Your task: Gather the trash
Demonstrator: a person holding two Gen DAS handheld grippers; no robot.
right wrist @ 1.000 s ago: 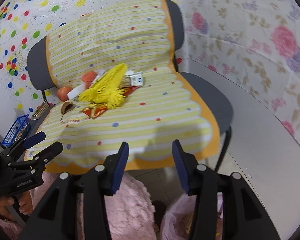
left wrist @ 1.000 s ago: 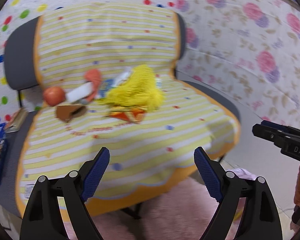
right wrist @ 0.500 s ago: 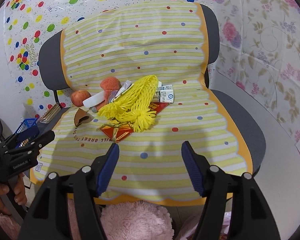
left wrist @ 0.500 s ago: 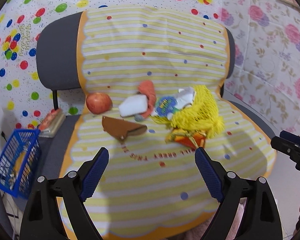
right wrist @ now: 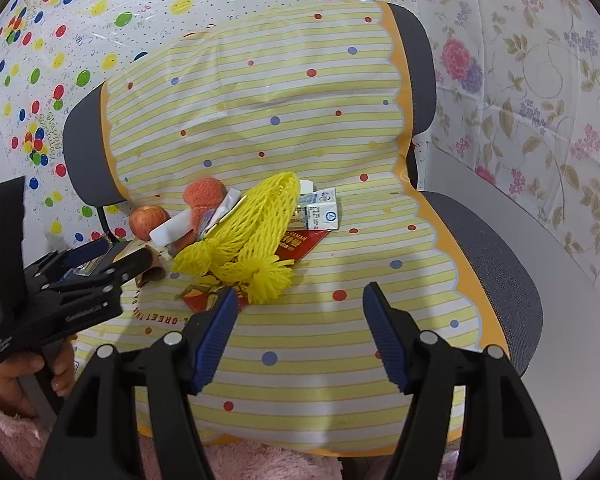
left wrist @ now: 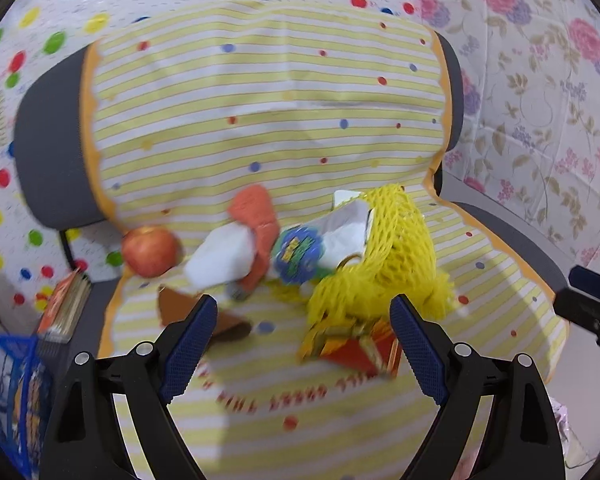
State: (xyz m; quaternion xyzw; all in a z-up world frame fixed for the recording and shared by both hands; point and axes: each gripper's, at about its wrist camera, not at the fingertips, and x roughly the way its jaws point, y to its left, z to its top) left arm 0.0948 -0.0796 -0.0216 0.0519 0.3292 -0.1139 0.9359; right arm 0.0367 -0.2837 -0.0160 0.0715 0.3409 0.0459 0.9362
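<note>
A heap of trash lies on the chair seat: a yellow foam net (left wrist: 384, 256) (right wrist: 256, 232), a red packet (left wrist: 356, 350) (right wrist: 300, 246), a small milk carton (right wrist: 320, 214), a white wrapper with a blue label (left wrist: 300, 250), a white block (left wrist: 220, 256), an orange sponge (left wrist: 256, 208) (right wrist: 204, 194), a brown scrap (left wrist: 176, 306) and an apple (left wrist: 150, 250) (right wrist: 148, 220). My left gripper (left wrist: 302, 350) is open, just in front of the heap. My right gripper (right wrist: 298, 336) is open, above the seat front, short of the net.
The chair wears a yellow striped cover (right wrist: 260, 112). A blue basket (left wrist: 12, 392) and a small book (left wrist: 66, 308) sit left of the chair. A pink fluffy rug (right wrist: 252, 462) lies below the seat. Papered walls stand behind and to the right.
Both grippers have moved forward toward the trash heap, which now looks larger and closer. The left gripper has swung from the right to face the heap. Both stay open.
</note>
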